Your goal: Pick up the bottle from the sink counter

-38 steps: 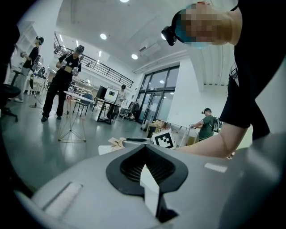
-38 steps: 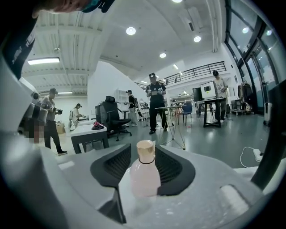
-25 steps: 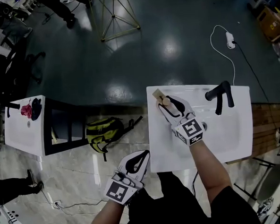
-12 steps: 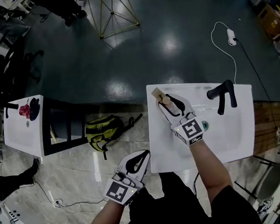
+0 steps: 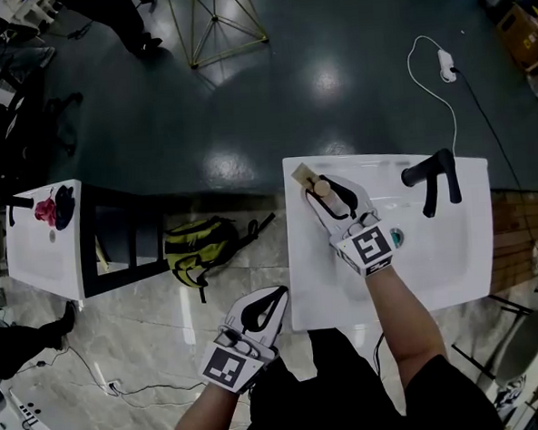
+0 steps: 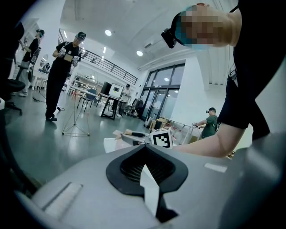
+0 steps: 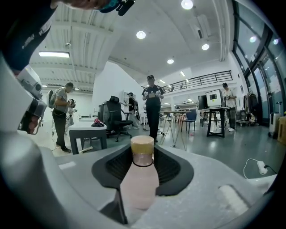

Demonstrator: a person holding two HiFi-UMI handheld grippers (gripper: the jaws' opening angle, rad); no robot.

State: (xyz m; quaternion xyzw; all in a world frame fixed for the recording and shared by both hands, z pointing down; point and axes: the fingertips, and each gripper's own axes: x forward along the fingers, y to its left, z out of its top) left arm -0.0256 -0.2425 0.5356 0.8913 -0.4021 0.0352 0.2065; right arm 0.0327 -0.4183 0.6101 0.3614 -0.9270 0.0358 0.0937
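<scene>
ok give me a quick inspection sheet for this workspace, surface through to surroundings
surface: white sink counter with a basin and a black faucet
job's things: bottle, pale with a tan cap, upright at the counter's far left corner
clutter: small tan item beside the bottle, kind unclear
grippers: right gripper has its jaws either side of the bottle; they have just been closing, no firm press visible. left gripper shut, empty, by the counter's near left corner
cables: white plug and cable on the dark floor beyond the counter
surroundings: yellow-green backpack on the floor, white side table, people standing around
</scene>
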